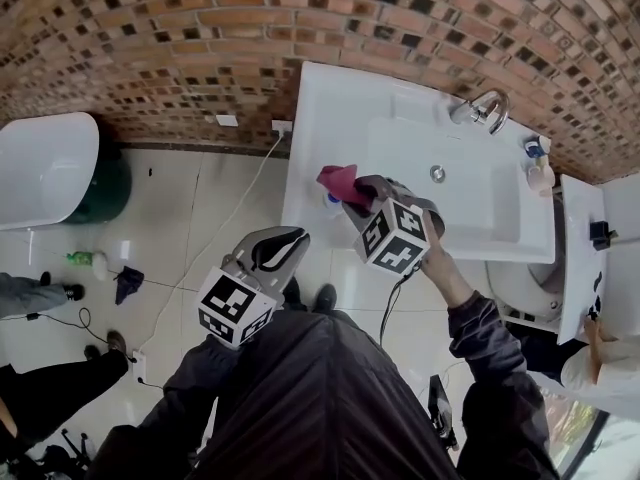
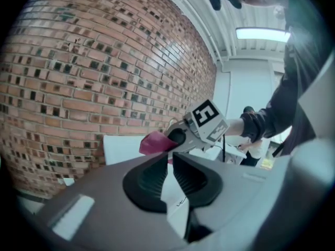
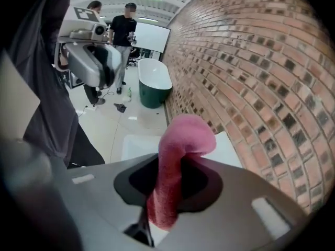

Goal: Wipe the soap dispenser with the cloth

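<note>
The soft pink cloth (image 3: 177,156) is pinched between the jaws of the right gripper (image 3: 175,163), its free end bulging out past the tips. In the head view that cloth (image 1: 340,181) hangs just ahead of the right gripper (image 1: 362,192), over the near-left edge of the white rectangular washbasin (image 1: 330,118). It touches a small white-and-blue container (image 1: 330,200) (too covered to say whether this is the soap dispenser). The left gripper (image 1: 282,248) hovers beside and below the right one, off the basin. Its jaws are closed together with nothing between them. Beyond the right gripper's tips stand a chrome tap (image 1: 482,108) and the red brick wall (image 1: 200,38).
</note>
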Demonstrator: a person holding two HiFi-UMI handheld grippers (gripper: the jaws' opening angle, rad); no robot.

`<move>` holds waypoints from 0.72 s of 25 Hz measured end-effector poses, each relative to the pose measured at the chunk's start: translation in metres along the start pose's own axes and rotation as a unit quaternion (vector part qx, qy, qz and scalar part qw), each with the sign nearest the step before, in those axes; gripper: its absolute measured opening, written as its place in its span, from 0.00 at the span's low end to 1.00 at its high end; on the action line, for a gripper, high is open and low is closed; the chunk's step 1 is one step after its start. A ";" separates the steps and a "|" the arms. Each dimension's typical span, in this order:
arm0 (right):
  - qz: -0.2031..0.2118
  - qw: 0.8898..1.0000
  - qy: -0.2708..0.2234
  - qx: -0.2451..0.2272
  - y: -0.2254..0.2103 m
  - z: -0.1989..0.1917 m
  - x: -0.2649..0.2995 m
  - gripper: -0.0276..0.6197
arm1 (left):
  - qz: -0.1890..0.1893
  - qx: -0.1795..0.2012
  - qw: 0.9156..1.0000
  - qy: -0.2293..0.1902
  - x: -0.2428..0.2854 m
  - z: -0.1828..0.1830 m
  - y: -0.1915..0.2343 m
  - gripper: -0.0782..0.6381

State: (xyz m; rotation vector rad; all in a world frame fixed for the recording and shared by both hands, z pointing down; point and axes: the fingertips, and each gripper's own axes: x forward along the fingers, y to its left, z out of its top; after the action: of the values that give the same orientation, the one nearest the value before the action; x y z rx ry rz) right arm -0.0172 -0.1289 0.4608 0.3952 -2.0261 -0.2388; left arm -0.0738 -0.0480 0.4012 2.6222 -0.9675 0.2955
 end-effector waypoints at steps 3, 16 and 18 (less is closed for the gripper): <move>0.002 1.000 -0.007 -0.012 0.020 0.003 0.000 0.18 | 0.001 0.012 1.000 0.005 0.001 -0.002 0.006 0.15; -0.003 0.967 -0.098 0.235 0.049 -0.041 0.000 0.18 | -0.060 0.139 0.988 0.029 0.081 0.032 0.025 0.15; 0.000 0.964 -0.103 0.243 0.052 -0.040 0.004 0.18 | -0.078 0.143 0.986 0.043 0.096 0.028 0.022 0.15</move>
State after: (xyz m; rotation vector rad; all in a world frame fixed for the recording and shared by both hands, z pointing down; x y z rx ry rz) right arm 0.0074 -0.0826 0.5002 0.6983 -2.2841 0.2375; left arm -0.0144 -0.1313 0.4094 2.8957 -0.7331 0.5386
